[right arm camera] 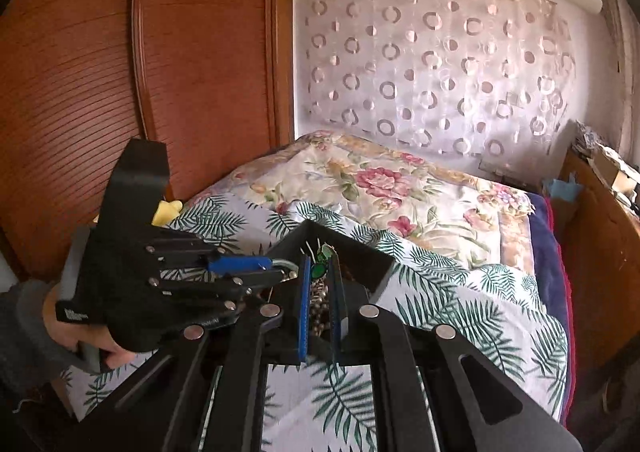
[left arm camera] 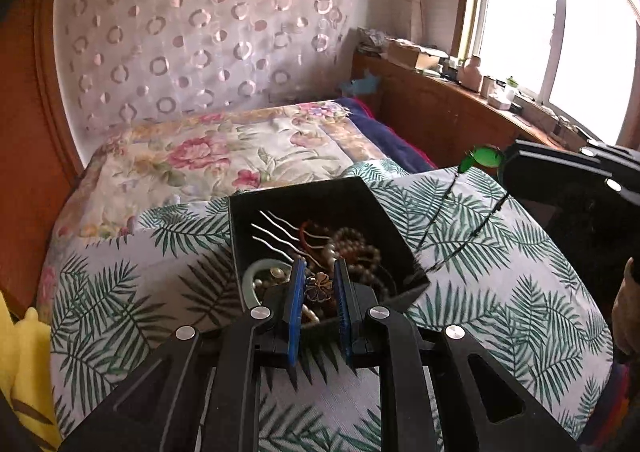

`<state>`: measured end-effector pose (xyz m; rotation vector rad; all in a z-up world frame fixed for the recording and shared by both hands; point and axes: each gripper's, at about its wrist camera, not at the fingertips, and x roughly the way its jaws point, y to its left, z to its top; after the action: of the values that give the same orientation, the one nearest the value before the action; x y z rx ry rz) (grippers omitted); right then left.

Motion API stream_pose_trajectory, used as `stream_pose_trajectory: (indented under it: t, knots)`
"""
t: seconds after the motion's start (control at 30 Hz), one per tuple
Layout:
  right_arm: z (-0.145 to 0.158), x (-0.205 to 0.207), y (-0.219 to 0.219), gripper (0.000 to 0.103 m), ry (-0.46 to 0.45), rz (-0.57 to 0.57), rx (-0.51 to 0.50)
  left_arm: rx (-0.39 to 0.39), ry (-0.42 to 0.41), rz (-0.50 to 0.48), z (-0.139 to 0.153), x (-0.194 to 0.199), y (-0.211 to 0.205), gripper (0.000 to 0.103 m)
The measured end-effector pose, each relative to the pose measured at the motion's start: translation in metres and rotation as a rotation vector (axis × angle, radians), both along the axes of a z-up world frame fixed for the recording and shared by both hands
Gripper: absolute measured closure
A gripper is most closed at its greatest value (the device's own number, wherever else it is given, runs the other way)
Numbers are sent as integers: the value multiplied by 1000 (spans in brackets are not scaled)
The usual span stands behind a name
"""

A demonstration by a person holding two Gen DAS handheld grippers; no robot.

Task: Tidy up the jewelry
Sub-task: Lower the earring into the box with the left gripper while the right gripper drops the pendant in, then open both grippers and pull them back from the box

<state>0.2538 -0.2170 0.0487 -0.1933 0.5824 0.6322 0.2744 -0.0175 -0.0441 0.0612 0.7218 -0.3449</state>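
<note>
Left tongs point(left arm camera: 319, 288): closed on a flower-shaped brooch point(left arm camera: 319, 287), low over the near end of the box.
Right tongs point(right arm camera: 320, 272): gripped a green-pendant necklace point(right arm camera: 319, 270); cord hung slack toward the bedspread.
Black box point(left arm camera: 372, 208): sat on the palm-leaf bedspread point(left arm camera: 500, 292), holding bead bracelets point(left arm camera: 360, 248), wavy hairpins point(left arm camera: 276, 230), a pale bangle point(left arm camera: 256, 272).
</note>
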Motion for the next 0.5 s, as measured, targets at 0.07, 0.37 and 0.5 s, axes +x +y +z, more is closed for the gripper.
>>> stream_pose_trajectory:
  t: [0.07,0.37,0.5]
  knots:
    - [-2,8,6,93,8,14,-4,-3,2,9,-2,4,3,89]
    - [-40,37,22,93,92,3,-52,-35,3,71,1,0,22,62]
    - [-56,41,21,92,128,-18,-47,-43,-11,96,7,-13,31,50]
